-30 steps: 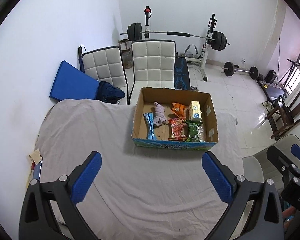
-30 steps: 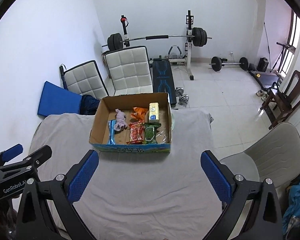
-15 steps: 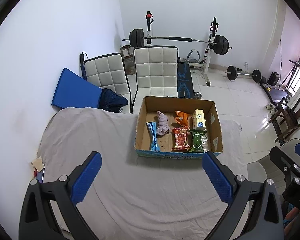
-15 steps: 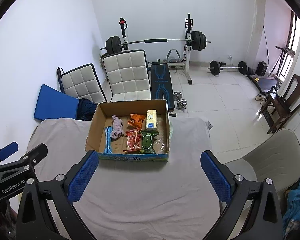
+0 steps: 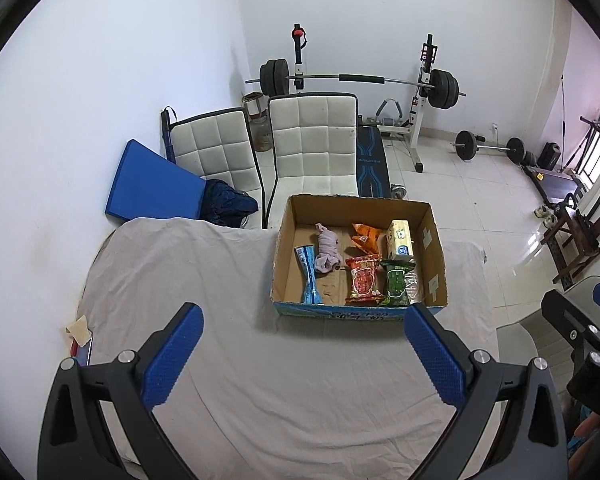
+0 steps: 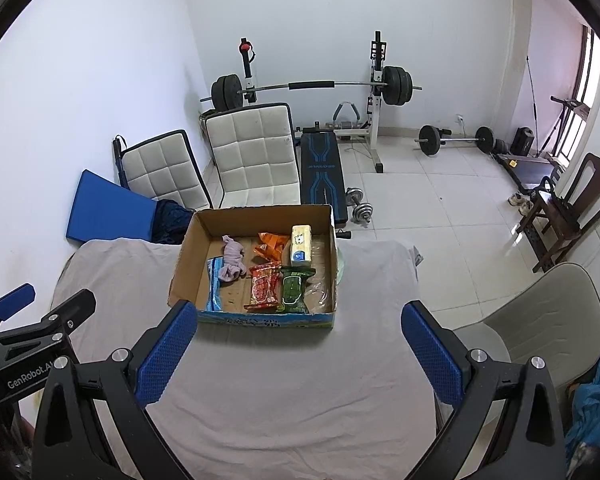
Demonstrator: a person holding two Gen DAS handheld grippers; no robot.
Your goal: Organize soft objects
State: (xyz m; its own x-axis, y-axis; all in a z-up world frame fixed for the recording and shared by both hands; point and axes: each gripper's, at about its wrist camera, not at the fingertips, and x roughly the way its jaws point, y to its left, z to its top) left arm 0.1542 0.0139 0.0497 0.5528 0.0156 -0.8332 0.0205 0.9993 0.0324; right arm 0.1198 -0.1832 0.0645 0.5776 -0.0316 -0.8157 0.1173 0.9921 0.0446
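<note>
A cardboard box (image 5: 284, 256) stands at the far side of a table covered by a grey cloth (image 5: 204, 280). Inside lie a blue packet (image 5: 309, 276), a pale purple cloth bundle (image 5: 326, 249), an orange packet (image 5: 365, 236), a red packet (image 5: 363, 281), a green packet (image 5: 396, 282), a yellow tissue pack (image 5: 399, 240) and a clear bag (image 5: 413, 280). The box also shows in the right wrist view (image 6: 188, 256). My left gripper (image 5: 302, 350) is open and empty, high above the cloth near the table's front. My right gripper (image 6: 296, 350) is open and empty, likewise.
Two white padded chairs (image 5: 316, 148) and a blue mat (image 5: 152, 188) stand behind the table. A barbell rack (image 5: 360, 80) and bench fill the back of the room. A grey chair (image 6: 540, 320) stands right of the table. A paper scrap (image 5: 79, 330) lies at the table's left edge.
Both grippers have drawn back and up from the box; it sits lower and smaller in both views and more of the room shows. Jaws stay open.
</note>
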